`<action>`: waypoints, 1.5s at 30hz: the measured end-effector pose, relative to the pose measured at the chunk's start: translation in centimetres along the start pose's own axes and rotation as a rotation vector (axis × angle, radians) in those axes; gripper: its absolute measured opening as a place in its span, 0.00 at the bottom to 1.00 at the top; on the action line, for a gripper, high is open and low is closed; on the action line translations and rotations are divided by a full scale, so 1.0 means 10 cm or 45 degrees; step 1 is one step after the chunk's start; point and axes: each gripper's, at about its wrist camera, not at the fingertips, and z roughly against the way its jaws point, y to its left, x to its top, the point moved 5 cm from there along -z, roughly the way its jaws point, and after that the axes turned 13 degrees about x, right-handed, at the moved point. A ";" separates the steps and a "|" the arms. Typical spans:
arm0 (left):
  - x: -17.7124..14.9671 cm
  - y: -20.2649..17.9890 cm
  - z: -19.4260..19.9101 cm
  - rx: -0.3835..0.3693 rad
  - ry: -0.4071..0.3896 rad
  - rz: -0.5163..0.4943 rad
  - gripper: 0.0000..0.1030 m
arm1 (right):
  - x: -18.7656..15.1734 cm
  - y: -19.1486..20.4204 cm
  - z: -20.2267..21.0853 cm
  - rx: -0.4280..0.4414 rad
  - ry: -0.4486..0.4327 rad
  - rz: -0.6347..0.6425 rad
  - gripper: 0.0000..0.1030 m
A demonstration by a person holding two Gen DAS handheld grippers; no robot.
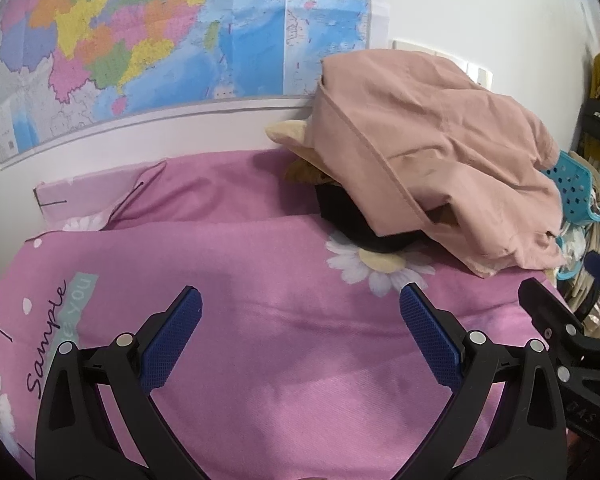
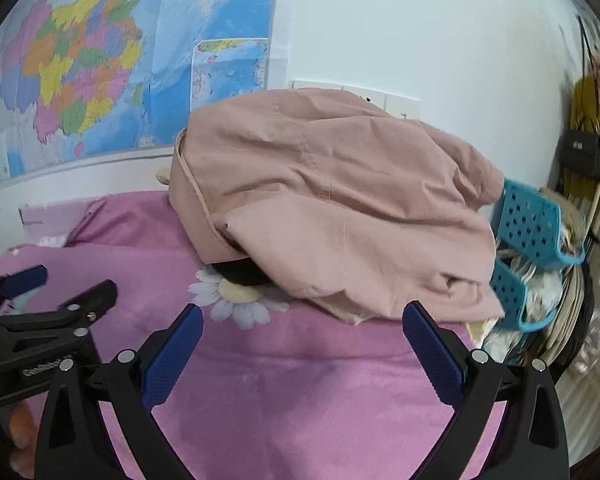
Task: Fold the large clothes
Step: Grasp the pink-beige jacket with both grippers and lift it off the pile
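Both tools, left (image 1: 300, 300) and right (image 2: 303, 317), gape over pink bedding (image 1: 260, 340); heaped pink garment (image 2: 340, 208) ahead.

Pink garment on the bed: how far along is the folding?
Nothing looks done: the pink garment lies crumpled atop a dark item on the purple bedsheet. Nothing is in hand: the left gripper and right gripper hang open over bare sheet. Left: grasp, spread, fold.

1 pink garment (image 2: 340, 216), 1 black garment (image 1: 352, 216) beneath it, 2 teal baskets (image 2: 534, 226) at right, 1 wall map (image 1: 140, 40) far left, 2 grippers (image 1: 300, 312).
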 end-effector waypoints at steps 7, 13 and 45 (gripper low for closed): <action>0.17 0.21 -0.29 0.097 -0.023 0.000 0.95 | 0.20 0.11 -0.65 -0.144 0.053 0.281 0.91; 0.34 0.39 -0.51 0.153 -0.047 -0.014 0.95 | 0.32 0.06 -1.25 -0.272 0.160 0.461 0.34; 1.20 -1.38 -0.52 -0.403 -0.845 -0.839 0.96 | 2.48 -1.37 0.36 0.101 -0.390 0.026 0.07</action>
